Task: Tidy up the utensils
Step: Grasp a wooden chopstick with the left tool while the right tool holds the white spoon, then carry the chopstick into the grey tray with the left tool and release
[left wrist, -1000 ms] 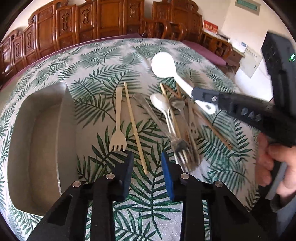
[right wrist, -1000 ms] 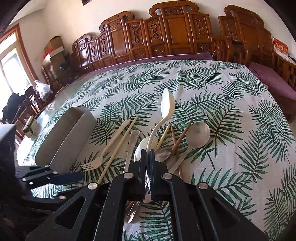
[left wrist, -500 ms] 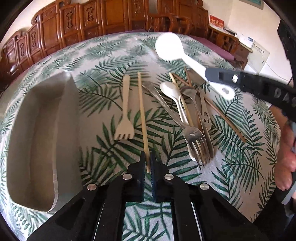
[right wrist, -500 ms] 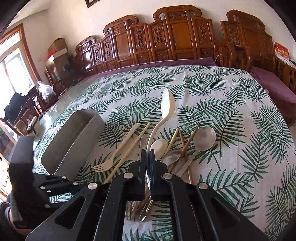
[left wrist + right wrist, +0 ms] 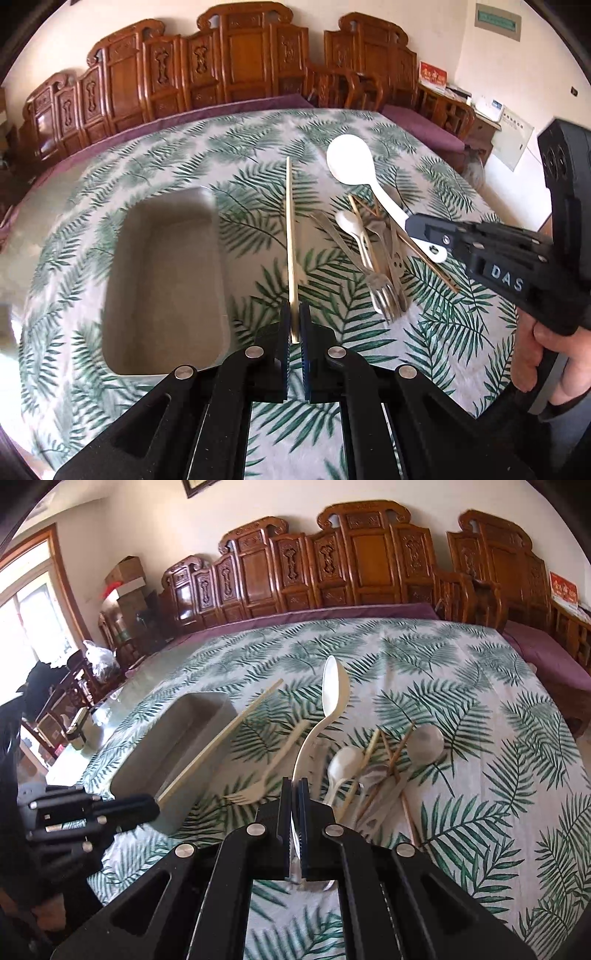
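My left gripper (image 5: 294,314) is shut on a pale chopstick (image 5: 291,236) and holds it above the table, right of the grey tray (image 5: 218,266). In the right wrist view the left gripper (image 5: 147,806) and its chopstick (image 5: 221,738) hang over the grey tray (image 5: 147,775). My right gripper (image 5: 294,788) is shut on a large white spoon (image 5: 334,690), held above the utensil pile; it also shows in the left wrist view (image 5: 424,230) with the spoon (image 5: 349,158). Metal forks (image 5: 384,295), a small white spoon (image 5: 349,223) and brown chopsticks (image 5: 428,254) lie in a pile.
A pale plastic fork (image 5: 258,786) lies on the leaf-print tablecloth (image 5: 461,664) beside the tray. A round metal spoon (image 5: 424,740) lies at the pile's right. Carved wooden chairs (image 5: 240,74) ring the far table edge. A hand (image 5: 546,354) holds the right gripper.
My left gripper closed on the pale chopstick and lifted it off the table toward the tray. My right gripper kept the large white spoon and rose a little.
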The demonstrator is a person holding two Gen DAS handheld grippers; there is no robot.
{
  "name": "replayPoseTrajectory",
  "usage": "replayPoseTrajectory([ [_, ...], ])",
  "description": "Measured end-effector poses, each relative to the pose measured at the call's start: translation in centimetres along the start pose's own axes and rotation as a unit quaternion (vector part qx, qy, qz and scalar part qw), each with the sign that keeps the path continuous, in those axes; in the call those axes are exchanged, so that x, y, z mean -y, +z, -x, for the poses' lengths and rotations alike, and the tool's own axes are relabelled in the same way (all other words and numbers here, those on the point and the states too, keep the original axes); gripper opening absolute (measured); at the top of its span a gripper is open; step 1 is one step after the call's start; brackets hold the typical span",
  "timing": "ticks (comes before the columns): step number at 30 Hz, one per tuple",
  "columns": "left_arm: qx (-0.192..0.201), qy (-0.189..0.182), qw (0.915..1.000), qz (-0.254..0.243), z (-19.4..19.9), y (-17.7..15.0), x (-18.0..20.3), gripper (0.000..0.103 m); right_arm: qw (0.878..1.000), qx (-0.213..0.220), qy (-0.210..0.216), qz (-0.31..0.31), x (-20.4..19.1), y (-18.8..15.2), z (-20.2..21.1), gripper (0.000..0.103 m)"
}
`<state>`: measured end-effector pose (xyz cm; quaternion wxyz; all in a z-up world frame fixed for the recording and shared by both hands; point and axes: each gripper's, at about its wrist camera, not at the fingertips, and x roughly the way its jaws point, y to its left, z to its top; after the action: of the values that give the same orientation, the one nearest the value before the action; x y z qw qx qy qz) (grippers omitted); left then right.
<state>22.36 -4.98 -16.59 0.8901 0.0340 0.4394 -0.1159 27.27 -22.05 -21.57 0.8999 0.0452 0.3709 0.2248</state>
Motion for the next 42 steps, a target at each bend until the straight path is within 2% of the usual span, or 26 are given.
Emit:
replayPoseTrajectory([
  [8, 0.008, 0.017, 0.9998, 0.008, 2.4, 0.0, -3.9, 0.004, 1.000, 0.012, 0.017, 0.012, -3.8, 0.7, 1.3, 0.004],
  [18, -0.020, 0.037, 0.9980, 0.047, 0.0, -1.3, -8.7, 0.004, 0.998, 0.008, 0.047, 0.035, -7.7, 1.4, 0.3, 0.004],
  [28, -0.038, 0.046, 0.9964, 0.061, -1.6, -1.8, -10.1, 0.004, 0.997, -0.013, 0.055, 0.043, -8.6, 0.6, -1.5, 0.004],
  [37, -0.013, 0.028, 0.9956, 0.088, -1.3, -1.5, -11.4, 0.005, 0.997, -0.028, 0.056, 0.054, -9.4, 0.3, -2.3, 0.004],
  [39, -0.003, 0.028, 0.9956, 0.089, -0.9, -1.4, -11.7, 0.009, 0.996, -0.030, 0.058, 0.057, -9.8, 0.4, -2.6, 0.004],
  [42, 0.013, 0.032, 0.9956, 0.087, -0.3, -1.4, -12.1, 0.022, 0.996, -0.033, 0.067, 0.056, -10.6, 0.9, -3.3, 0.004],
])
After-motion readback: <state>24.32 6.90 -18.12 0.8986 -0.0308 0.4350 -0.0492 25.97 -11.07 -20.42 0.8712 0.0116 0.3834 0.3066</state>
